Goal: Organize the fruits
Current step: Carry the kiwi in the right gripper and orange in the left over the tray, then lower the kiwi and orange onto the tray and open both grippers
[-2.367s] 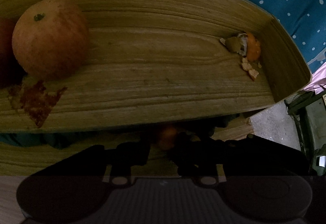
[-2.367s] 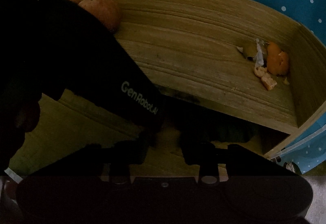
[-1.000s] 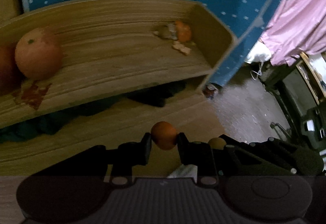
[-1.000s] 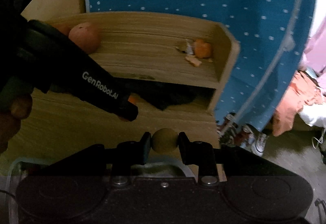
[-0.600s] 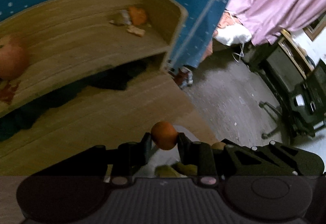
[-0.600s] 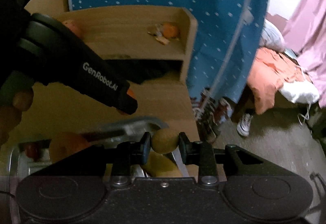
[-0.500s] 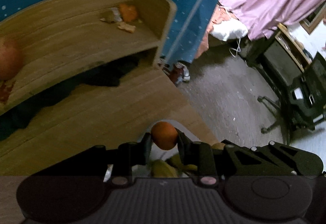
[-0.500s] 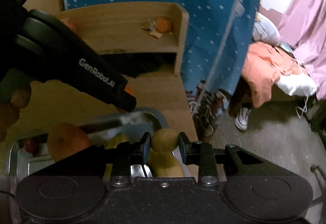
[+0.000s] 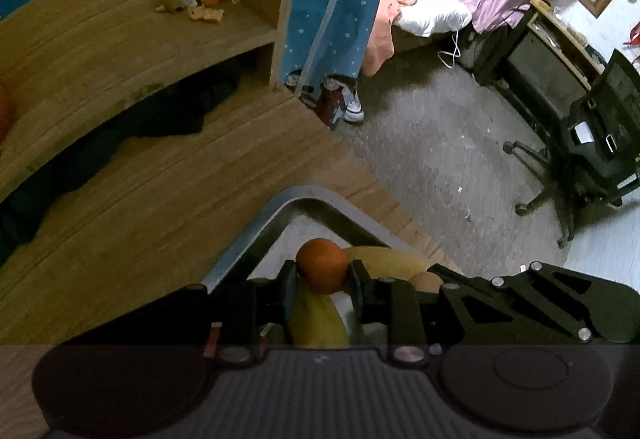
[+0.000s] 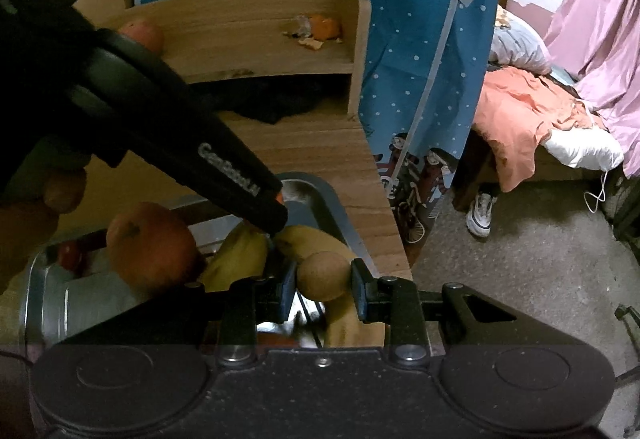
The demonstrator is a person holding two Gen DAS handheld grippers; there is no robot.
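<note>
While both claws hang over the metal tray (image 9: 256,239), I read the scene so:
Left claw (image 9: 322,279): clamped on a small orange fruit (image 9: 322,266), pads at its 3 and 9 o'clock.
Right claw (image 10: 323,283): clamped on a small brown round fruit (image 10: 323,276), same side-on hold.
Where: both fruits sit above the tray on the bench (image 9: 140,223), bananas (image 10: 240,255) right below them.
Handling, orange fruit: I judge it light, soft-skinned, easily bruised; hold across its widest middle.
Handling, brown fruit: looks firmer, dull skin, likely good grip.
Tray contents: a big orange (image 10: 150,245) at 9 o'clock of my right claw.
Risk: round fruits may roll once freed.
</note>
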